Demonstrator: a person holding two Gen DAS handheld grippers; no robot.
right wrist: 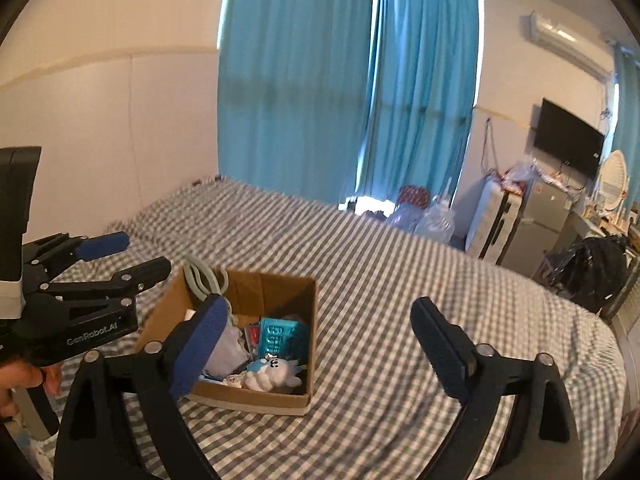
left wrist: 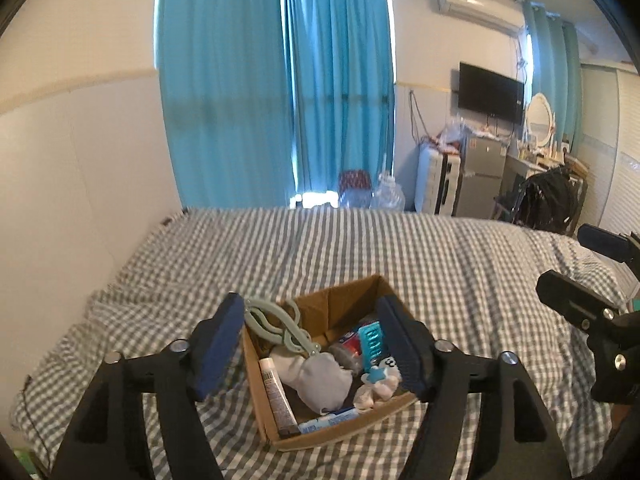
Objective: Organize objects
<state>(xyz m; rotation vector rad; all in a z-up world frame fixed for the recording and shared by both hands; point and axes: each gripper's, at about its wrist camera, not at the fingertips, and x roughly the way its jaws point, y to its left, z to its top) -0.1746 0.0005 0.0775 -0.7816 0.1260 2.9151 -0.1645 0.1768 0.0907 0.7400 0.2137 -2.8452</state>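
Gingham bed (left wrist: 360, 248) spans mid-frame; cardboard box (left wrist: 340, 432) lower centre, already packed: sock (left wrist: 320, 380), tube (left wrist: 276, 396), comb (left wrist: 370, 340). Left gripper (left wrist: 316, 350) and right gripper (right wrist: 320, 348) both spread wide, empty. Seemingly choosing; next, lower and pinch one item.

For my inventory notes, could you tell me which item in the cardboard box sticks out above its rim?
The pale green scissors, propped on the box's far-left corner; everything else lies below the rim.

A bed (left wrist: 400, 248) in grey-and-white checked sheet carried one open cardboard box (left wrist: 340, 426), sitting near its front edge, rumpled sheet left of it.
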